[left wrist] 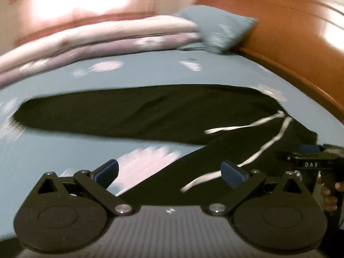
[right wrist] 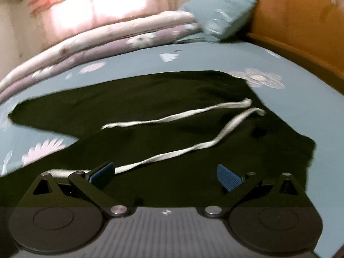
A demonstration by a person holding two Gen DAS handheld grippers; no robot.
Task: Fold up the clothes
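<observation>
Teal cotton with pale flower prints (right wrist: pixel 137 64) covers the whole bed under both tools. Wooden headboard (right wrist: pixel 301 17) ahead and to the right, bright curtained window (right wrist: pixel 96 2) ahead and to the left. One teal pillow (right wrist: pixel 221 15) propped against that headboard; one folded quilt (right wrist: pixel 107 36) in pink and mauve layers stretched along the far edge beside it. One pair of dark trousers (right wrist: pixel 172 99) spread flat directly ahead of the right gripper (right wrist: pixel 165 177), two legs splayed toward the left with a wedge of sheet between them, waistband end off to the right. Two white drawstrings (right wrist: pixel 172 117) lying loose across the dark cloth, the nearer one running up to the right gripper's left fingertip. Right gripper spread wide, holding nothing, low over the fabric of the nearer leg. Left gripper (left wrist: pixel 171 173) also spread wide and empty, above the nearer leg's edge where dark cloth meets sheet. From the left wrist view, the other tool's body at the right with a hand (left wrist: pixel 329 195) around its handle. Bare sheet open to the left of both tools and beyond the trousers up to the quilt; bed's right side bounded by the wooden rail.
</observation>
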